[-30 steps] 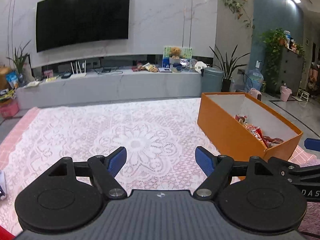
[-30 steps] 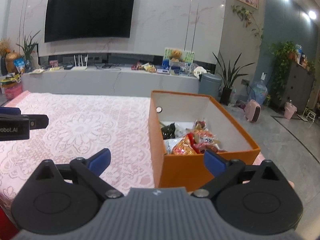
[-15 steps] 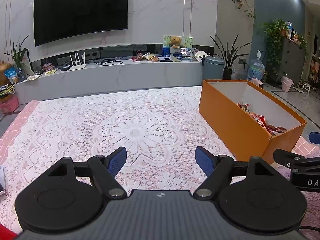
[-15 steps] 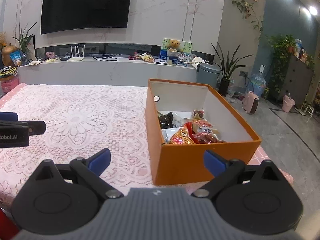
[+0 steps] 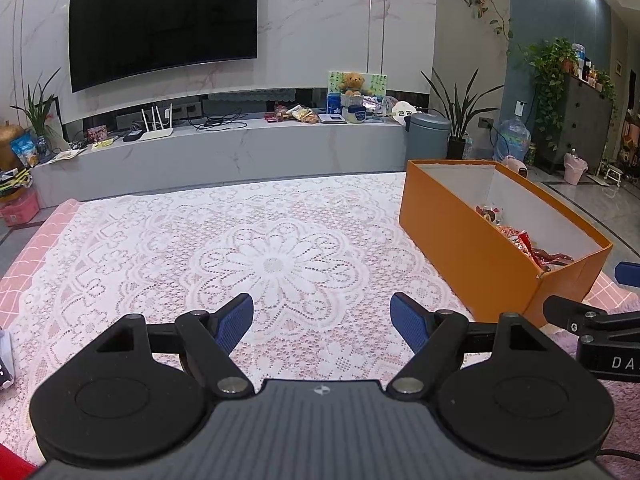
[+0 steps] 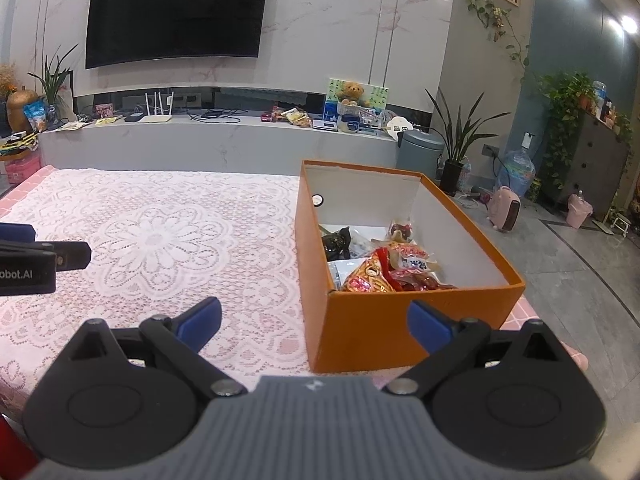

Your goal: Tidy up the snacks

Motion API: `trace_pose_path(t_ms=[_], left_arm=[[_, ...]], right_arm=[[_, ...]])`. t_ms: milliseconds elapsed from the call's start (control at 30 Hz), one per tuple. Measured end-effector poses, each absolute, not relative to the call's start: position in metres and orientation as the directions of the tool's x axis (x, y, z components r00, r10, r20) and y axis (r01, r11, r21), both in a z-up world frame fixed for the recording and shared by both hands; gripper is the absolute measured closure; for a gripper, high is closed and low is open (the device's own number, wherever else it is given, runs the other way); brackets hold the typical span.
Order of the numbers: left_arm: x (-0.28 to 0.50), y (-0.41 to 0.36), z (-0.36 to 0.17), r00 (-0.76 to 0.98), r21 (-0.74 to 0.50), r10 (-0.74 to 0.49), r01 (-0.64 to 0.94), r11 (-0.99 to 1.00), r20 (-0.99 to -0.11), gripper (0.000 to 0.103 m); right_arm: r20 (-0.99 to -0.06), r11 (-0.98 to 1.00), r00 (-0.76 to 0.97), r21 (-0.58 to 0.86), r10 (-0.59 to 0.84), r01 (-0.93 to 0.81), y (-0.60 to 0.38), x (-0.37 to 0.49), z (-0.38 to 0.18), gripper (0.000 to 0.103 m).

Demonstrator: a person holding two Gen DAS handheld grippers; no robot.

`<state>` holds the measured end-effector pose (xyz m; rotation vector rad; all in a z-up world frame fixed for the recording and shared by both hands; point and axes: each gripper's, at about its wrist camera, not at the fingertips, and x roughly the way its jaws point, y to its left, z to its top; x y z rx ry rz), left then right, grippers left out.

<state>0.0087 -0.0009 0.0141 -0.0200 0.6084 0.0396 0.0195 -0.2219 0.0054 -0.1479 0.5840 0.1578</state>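
We saw the orange box (image 6: 400,320) standing open and upright just ahead of our right gripper's fingers — well right of the left gripper's. Snack packets (image 6: 384,268) — red, gold and one dark — lay heaped in its near end.

Both my wrist cameras are looking forward, low over the lace-covered bench (image 5: 280,240), toward the television wall. Both are sharing the orange box (image 6: 360,320), nearer in my right view.
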Motion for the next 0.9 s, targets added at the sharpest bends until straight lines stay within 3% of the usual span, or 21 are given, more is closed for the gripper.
trace_pose_path(t_ms=[900], left_arm=[[0.0078,0.004,0.0149,0.814,-0.011,0.037,-0.053,0.999,-0.58,0.012]], right_arm=[[-0.56,0.974,0.821,-0.103,0.112,-0.203,-0.2207,0.022,0.0065,0.006]])
